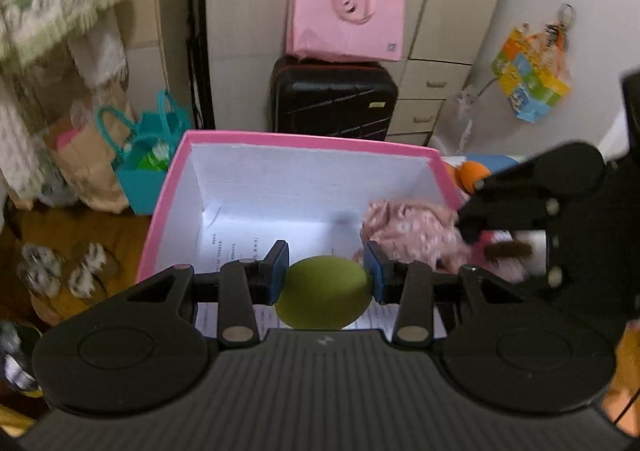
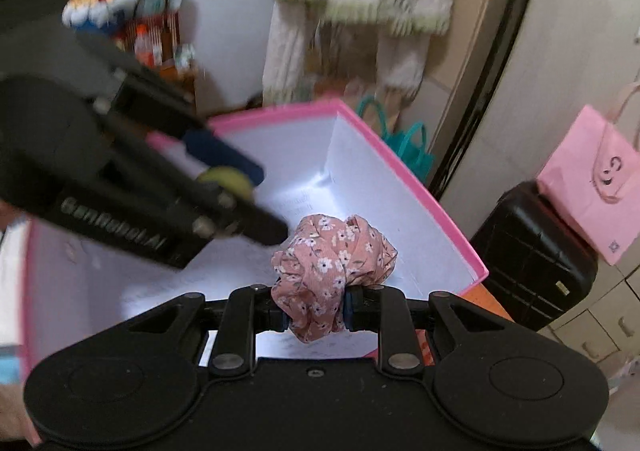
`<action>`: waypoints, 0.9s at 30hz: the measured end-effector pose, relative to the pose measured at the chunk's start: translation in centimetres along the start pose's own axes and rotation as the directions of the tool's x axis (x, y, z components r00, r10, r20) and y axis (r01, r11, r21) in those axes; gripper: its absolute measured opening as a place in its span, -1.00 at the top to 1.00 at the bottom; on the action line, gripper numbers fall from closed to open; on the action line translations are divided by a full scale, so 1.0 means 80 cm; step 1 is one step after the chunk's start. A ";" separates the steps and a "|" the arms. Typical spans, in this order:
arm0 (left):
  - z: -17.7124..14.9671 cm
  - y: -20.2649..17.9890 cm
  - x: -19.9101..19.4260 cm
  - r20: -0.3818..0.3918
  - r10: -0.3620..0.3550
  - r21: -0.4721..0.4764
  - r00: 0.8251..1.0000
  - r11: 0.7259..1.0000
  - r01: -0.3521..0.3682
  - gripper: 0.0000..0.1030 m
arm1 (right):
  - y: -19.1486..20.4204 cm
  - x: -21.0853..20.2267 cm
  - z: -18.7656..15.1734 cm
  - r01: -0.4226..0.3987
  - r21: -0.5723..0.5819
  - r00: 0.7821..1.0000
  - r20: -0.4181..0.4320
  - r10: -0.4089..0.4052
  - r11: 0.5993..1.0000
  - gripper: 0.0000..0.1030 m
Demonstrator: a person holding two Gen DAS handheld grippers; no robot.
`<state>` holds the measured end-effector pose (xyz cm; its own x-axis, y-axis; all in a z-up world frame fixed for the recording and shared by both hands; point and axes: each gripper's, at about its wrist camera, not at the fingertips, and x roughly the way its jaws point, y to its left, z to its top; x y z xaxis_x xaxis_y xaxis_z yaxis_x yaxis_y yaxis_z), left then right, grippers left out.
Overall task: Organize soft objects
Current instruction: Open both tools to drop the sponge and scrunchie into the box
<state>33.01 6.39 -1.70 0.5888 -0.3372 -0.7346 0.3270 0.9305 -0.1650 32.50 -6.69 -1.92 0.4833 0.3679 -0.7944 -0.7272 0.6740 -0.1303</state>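
My left gripper point(image 1: 326, 271) is shut on a soft green ball point(image 1: 322, 293) and holds it over the open pink box point(image 1: 304, 141) with a white inside. My right gripper point(image 2: 314, 305) is shut on a bunched pink floral cloth point(image 2: 332, 263) and holds it over the same box point(image 2: 420, 195). In the left wrist view the right gripper point(image 1: 468, 223) comes in from the right with the cloth point(image 1: 412, 235). In the right wrist view the left gripper point(image 2: 240, 175) comes in from the left with the ball point(image 2: 226, 179).
A black suitcase point(image 1: 334, 101) with a pink bag point(image 1: 346, 15) on top stands behind the box. A teal bag point(image 1: 150, 155) and a paper bag point(image 1: 86, 163) stand at the left. Slippers point(image 1: 66, 271) lie on the floor. An orange soft toy point(image 1: 472, 173) lies right of the box.
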 end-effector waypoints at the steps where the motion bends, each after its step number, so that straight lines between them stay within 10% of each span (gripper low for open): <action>1: 0.003 0.004 0.011 -0.016 -0.010 -0.014 1.000 1.000 0.010 0.23 | -0.003 0.009 0.002 -0.001 -0.013 1.000 -0.024 0.000 1.000 0.46; 9: 0.016 0.023 0.067 -0.062 -0.031 -0.143 0.998 0.989 0.022 0.14 | -0.011 0.049 0.020 0.014 -0.054 0.995 -0.100 -0.019 0.998 0.34; 13: 0.016 0.024 0.072 -0.108 0.001 -0.145 0.994 0.989 -0.016 -0.28 | -0.016 0.055 0.023 0.049 -0.035 0.995 -0.088 -0.052 0.998 -0.16; 27: 0.001 -0.031 -0.037 -0.054 0.203 0.212 0.978 0.959 -0.188 -0.70 | -0.005 -0.052 -0.022 0.044 0.161 0.989 0.131 -0.066 0.986 -0.27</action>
<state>30.53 5.10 0.92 0.6024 -0.1328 -0.7870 0.3599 0.9253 0.1194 29.90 -9.58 0.38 0.5896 0.4034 -0.6997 -0.6169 0.7841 -0.0678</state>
